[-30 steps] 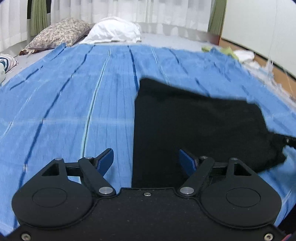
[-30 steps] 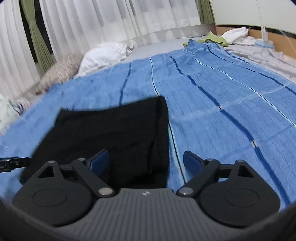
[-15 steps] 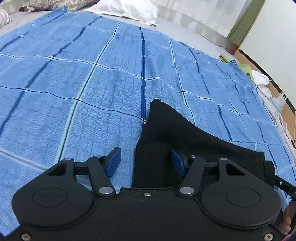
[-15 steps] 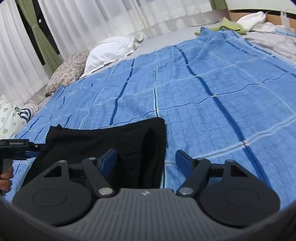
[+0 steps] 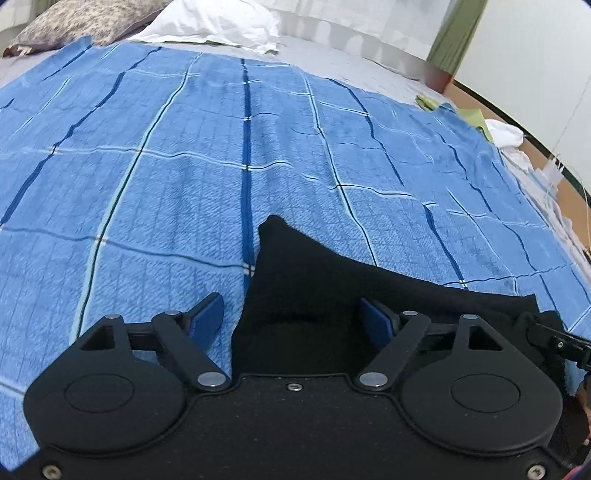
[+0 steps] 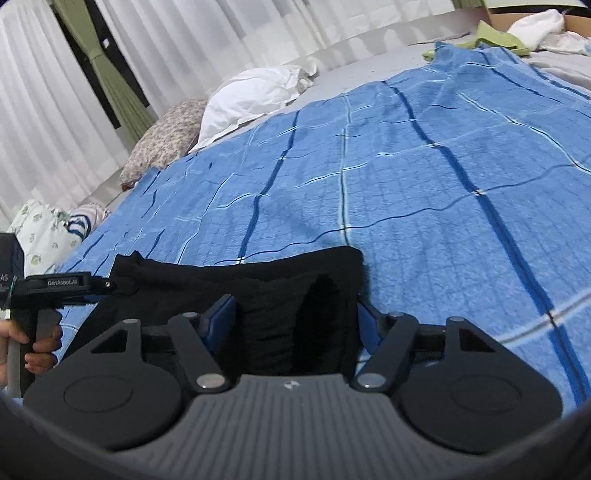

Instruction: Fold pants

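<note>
The black pants lie folded on the blue plaid blanket, also in the right wrist view. My left gripper is open, its blue fingers astride the pants' left near edge. My right gripper is open, its fingers astride the pants' right near edge. The left gripper shows at the left of the right wrist view, level with the pants' left end. The right gripper's tip shows at the right of the left wrist view.
A white pillow and a patterned pillow lie at the bed's head before white curtains. Green and white clothes lie at the far right. A floral cushion lies at the left.
Both grippers have dropped low and close to the pants' near edge. The pants now fill less of each view, and each end sits between a gripper's open fingers.
</note>
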### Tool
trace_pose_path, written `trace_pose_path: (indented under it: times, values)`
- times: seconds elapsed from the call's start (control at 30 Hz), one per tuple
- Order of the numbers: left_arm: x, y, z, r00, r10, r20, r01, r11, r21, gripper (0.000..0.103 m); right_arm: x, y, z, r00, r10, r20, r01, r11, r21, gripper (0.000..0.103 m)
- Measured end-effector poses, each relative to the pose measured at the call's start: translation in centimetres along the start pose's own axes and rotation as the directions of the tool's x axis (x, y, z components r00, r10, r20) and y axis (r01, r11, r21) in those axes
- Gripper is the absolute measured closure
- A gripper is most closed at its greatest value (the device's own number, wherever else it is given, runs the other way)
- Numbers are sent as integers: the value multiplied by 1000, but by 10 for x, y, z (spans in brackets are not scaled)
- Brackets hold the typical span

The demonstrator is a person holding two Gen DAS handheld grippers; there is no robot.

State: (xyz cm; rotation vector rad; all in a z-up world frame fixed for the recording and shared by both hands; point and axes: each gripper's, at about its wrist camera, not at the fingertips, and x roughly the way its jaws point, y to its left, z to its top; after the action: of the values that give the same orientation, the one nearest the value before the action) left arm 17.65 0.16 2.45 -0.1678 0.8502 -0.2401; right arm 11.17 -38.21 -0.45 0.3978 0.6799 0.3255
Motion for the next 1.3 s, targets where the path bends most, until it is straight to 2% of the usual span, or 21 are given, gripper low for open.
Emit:
trace_pose_path:
  times: [0.1, 0.13, 0.17, 0.2, 0.27, 0.33, 0.37, 0.47, 0.57, 0.77, 0.9, 0.97, 1.0, 1.03, 1.1, 1.17, 1.23, 1.3]
  values:
    - [2, -1, 1, 1000, -8, 9, 8, 1000, 1, 25, 3, 0, 2, 1000, 11, -5, -11, 1000, 0, 35]
    - [2, -1, 0, 1000, -13, 14, 13, 1000, 7, 33, 2, -1, 1, 1000, 12, -2, -12, 1000, 6, 36]
    - [0, -2, -1, 999, -24, 21, 24, 1000, 17, 52, 2, -1, 1, 1000, 15, 2, -15, 1000, 13, 38]
    - [-1, -1, -2, 999, -45, 17, 45, 999, 15, 58, 1, -3, 1, 1000, 21, 7, -21, 999, 24, 42]
    - [-5, -4, -5, 999, -23, 42, 23, 1000, 7, 71, 0, -3, 0, 1000, 28, 14, -29, 999, 37, 49]
    - [-10, -7, -6, 997, 1, 73, -2, 1000, 8, 79, -1, 0, -1, 999, 48, 19, -49, 998, 47, 64]
    - [-14, -8, -6, 996, 5, 91, -6, 1000, 6, 84, 0, 3, -1, 998, 54, 21, -55, 997, 45, 65]
    - [-25, -7, -3, 990, 21, 143, -20, 1000, -9, 89, 7, 18, 2, 999, 38, 32, -38, 999, 6, 68]
    - [-29, -1, 5, 982, 63, 179, -62, 998, -14, 89, 20, 28, 13, 998, 39, 42, -39, 999, 0, 70]
    - [-21, 26, 32, 968, 151, 203, -134, 987, -92, 89, 60, 52, 43, 998, 39, 49, -37, 999, -40, 71]
    - [-7, 34, 36, 963, 202, 177, -190, 978, -81, 88, 82, 58, 50, 1000, 18, 17, -16, 998, -63, 69]
    - [1, 32, 32, 959, 229, 164, -223, 973, -55, 80, 86, 59, 47, 1000, -14, 5, 15, 996, -84, 61]
    - [2, 29, 31, 955, 248, 164, -246, 969, -36, 77, 84, 60, 45, 999, -34, 11, 35, 996, -86, 52]
    - [4, 24, 29, 949, 269, 162, -270, 963, -16, 70, 81, 59, 44, 998, -53, 15, 54, 995, -85, 42]
    - [4, 16, 24, 942, 297, 158, -302, 953, 6, 62, 72, 58, 41, 996, -87, 26, 89, 992, -95, 31]
    - [1, 10, 19, 939, 305, 158, -312, 950, 20, 48, 61, 59, 40, 993, -114, 42, 118, 986, -114, 29]
    - [-4, 4, 14, 937, 312, 160, -321, 947, 32, 41, 50, 64, 37, 987, -152, 61, 160, 975, -153, 28]
    - [-10, -3, 8, 935, 316, 161, -328, 943, 51, 39, 38, 73, 32, 977, -193, 92, 208, 958, -198, 28]
